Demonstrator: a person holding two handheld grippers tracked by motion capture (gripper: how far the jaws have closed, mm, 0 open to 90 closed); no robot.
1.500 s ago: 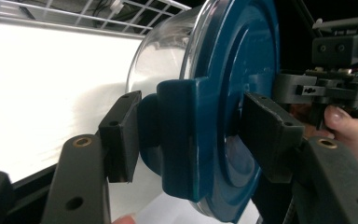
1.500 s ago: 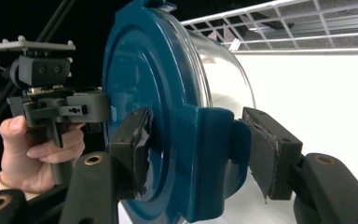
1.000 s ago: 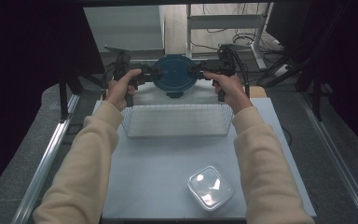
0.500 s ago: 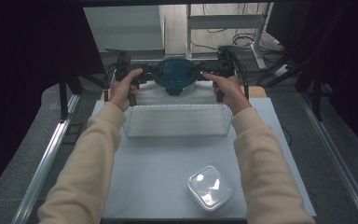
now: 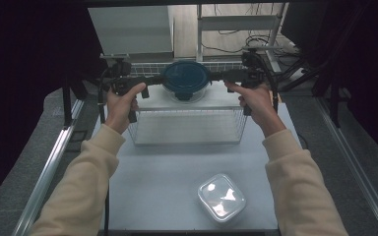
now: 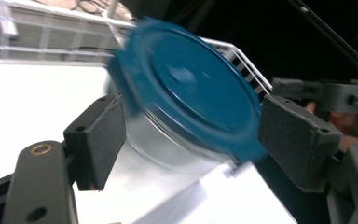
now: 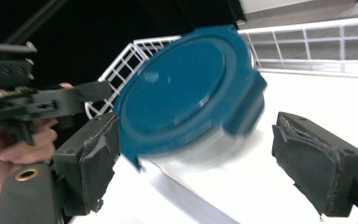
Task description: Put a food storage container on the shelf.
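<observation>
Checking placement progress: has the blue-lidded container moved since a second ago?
Yes. In the high view the blue-lidded container has shifted slightly farther from the person, toward the back rail of the white wire rack.

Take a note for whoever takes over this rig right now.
Left claw: open, jaws either side of the round glass container with the blue lid.
Right claw: open, at its opposite side.
Container appears set on the white wire rack's top shelf; jaw contact unclear.
Left: probably back both claws off.
Untouched: square clear lidded box near the table's front edge.
</observation>
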